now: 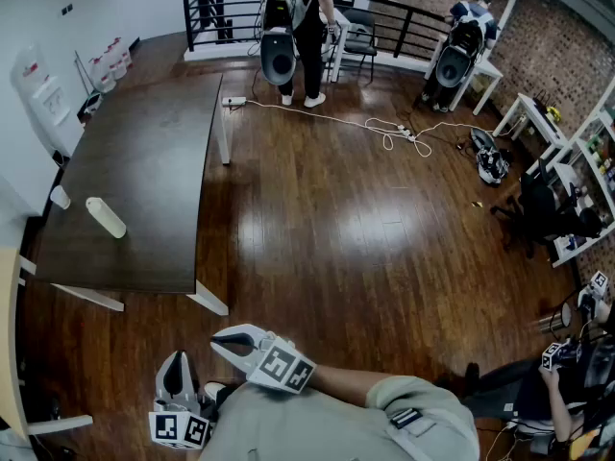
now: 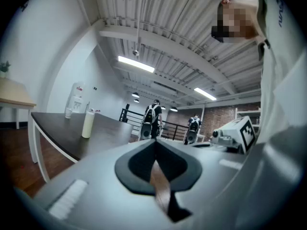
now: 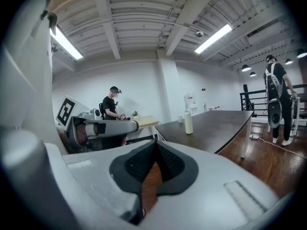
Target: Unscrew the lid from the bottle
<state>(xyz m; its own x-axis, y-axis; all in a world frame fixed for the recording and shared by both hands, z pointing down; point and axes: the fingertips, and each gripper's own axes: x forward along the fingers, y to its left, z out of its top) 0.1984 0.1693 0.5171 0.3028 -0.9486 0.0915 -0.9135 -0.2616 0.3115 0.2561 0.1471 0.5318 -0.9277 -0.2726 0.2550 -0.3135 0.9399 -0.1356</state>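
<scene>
A tall cream bottle (image 1: 106, 217) stands on the dark table (image 1: 144, 181) at the left of the head view, with a small clear cup (image 1: 60, 197) beside it. The bottle (image 2: 87, 123) is far off in the left gripper view and equally distant in the right gripper view, where the bottle (image 3: 188, 122) stands near the table's far end. Both grippers hang close to the person's body, well short of the table. My left gripper (image 1: 176, 361) is shut and empty, its jaws meeting (image 2: 154, 143). My right gripper (image 1: 221, 339) is shut and empty too, jaws together (image 3: 156, 145).
Wooden floor lies between me and the table. A water dispenser (image 1: 38, 89) stands by the left wall. A person (image 1: 309, 27) stands at the black railing (image 1: 384, 17) at the back. Cables (image 1: 384, 133) trail across the floor. Desks and a seated person (image 1: 567, 377) are at the right.
</scene>
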